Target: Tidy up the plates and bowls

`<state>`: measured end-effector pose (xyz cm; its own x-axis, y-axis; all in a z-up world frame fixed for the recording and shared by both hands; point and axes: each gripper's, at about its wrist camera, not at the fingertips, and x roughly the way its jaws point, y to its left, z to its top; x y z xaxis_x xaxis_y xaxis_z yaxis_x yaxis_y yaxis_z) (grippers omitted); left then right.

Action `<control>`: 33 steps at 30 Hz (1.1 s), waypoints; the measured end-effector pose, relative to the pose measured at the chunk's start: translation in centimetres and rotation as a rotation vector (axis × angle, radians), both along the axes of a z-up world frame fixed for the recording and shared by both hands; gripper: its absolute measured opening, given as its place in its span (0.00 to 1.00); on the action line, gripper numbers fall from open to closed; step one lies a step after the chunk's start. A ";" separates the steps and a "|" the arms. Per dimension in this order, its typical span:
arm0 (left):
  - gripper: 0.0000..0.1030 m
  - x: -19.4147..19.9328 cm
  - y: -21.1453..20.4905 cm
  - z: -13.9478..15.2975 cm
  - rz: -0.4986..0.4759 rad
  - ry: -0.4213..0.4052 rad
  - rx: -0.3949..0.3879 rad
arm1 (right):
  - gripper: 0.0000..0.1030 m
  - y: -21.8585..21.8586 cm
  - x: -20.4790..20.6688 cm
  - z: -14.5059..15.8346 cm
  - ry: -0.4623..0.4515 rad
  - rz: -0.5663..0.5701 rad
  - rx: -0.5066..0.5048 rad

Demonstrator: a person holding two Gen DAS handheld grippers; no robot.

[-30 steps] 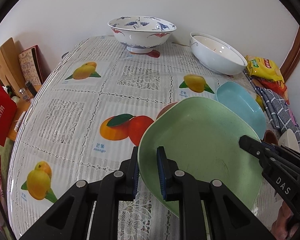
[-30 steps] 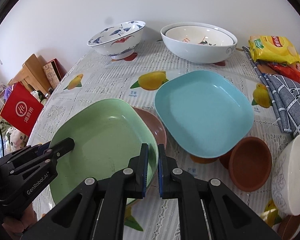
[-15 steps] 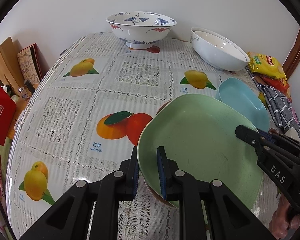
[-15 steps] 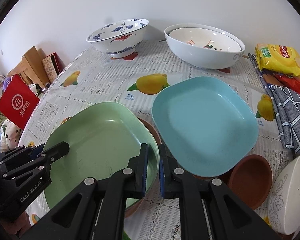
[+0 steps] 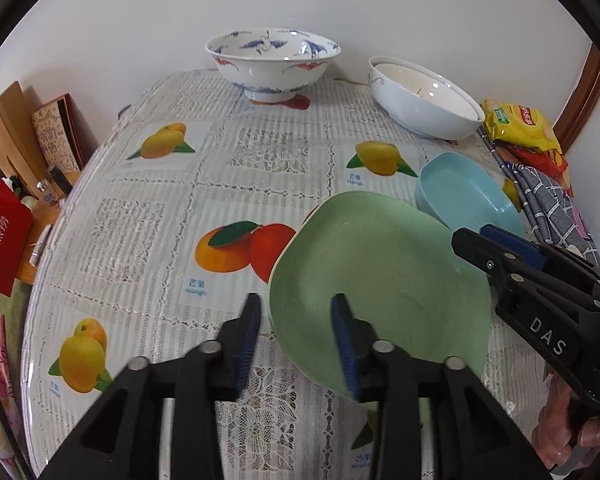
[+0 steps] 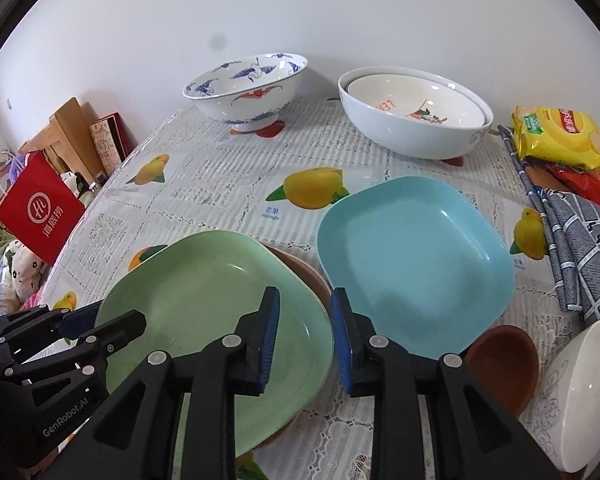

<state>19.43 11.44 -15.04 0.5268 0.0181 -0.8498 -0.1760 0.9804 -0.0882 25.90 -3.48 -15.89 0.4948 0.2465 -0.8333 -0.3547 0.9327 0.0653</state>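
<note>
Now both grippers stand with jaws parted and nothing clamped: the left gripper point(image 5: 296, 332) straddles the near rim of the green plate point(image 5: 380, 296), and the right gripper point(image 6: 304, 332) straddles its opposite rim. The green plate sits on a brown plate point(image 6: 300, 268), which shows only as a sliver beyond the right gripper's tips. The likely trouble is a finger catching a rim as either tool pulls back, which could tip or slide the green plate off its seat. Just right of the right gripper the blue plate point(image 6: 416, 256) lies close, with a brown bowl point(image 6: 504, 360) and a white bowl point(image 6: 580, 392) beyond it, so room there is tight. Ahead and left of the left gripper the tablecloth point(image 5: 172, 216) is bare, though the table edge curves away on that side.
</note>
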 end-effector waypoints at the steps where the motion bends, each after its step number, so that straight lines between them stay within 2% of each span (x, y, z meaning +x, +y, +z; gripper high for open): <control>1: 0.46 -0.2 -0.1 0.3 0.002 -0.010 0.011 | 0.35 -0.1 -0.2 0.3 -0.007 -0.003 -0.001; 10: 0.46 -1.6 -1.6 2.6 -0.020 -0.047 0.031 | 0.49 -3.0 -3.1 3.1 -0.045 -0.058 0.007; 23: 0.46 -2.7 -5.5 6.9 -0.054 -0.128 0.051 | 0.54 -9.3 -6.1 7.4 -0.110 -0.182 0.021; 26: 0.46 -2.5 -6.4 7.8 -0.061 -0.140 0.052 | 0.58 -10.7 -6.3 8.2 -0.131 -0.218 0.022; 27: 0.46 -2.4 -6.7 8.0 -0.063 -0.143 0.057 | 0.61 -11.0 -6.3 8.3 -0.132 -0.221 0.026; 33: 0.46 -1.1 -8.3 8.7 -0.096 -0.142 0.071 | 0.61 -12.8 -5.7 8.7 -0.087 -0.232 0.044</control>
<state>18.34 3.09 -6.38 0.6439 0.0191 -0.7649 -0.0724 0.9967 -0.0360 20.19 -16.30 -7.18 0.6120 0.1528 -0.7760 -0.1376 0.9868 0.0857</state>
